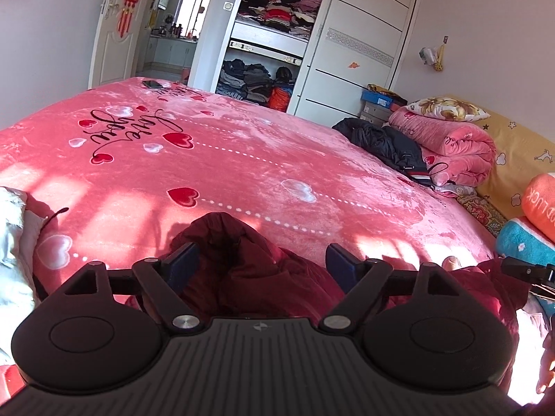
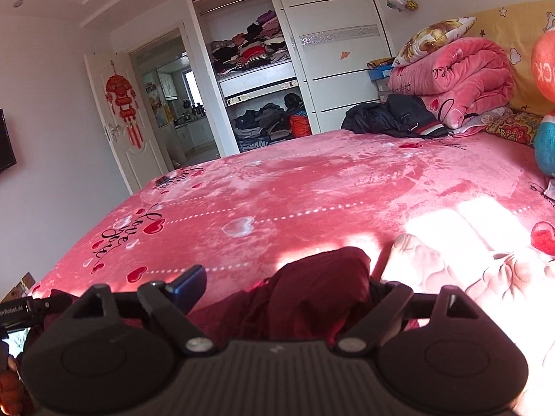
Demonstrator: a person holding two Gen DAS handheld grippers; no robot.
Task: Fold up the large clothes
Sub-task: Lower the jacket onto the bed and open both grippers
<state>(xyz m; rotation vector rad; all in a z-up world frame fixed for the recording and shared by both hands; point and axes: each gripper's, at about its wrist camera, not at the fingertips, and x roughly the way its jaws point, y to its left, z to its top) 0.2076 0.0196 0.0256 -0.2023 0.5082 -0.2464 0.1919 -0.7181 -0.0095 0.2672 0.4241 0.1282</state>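
Presently both tools over near edge of pink bed cover; dark red garment bunched directly ahead of and beneath each. Left gripper: jaws spread wide, cloth mound rising between them, pads not pressing it. Right gripper: jaws likewise wide, fold of same garment humped between, right finger hidden behind cloth; nothing gripped. Garment's length appears to run crosswise, from one tool to other; both equally near. Judgement: next grasp needs clean edge on each side, not bunched middle.

A jacket lies on the bed, wardrobe behind.
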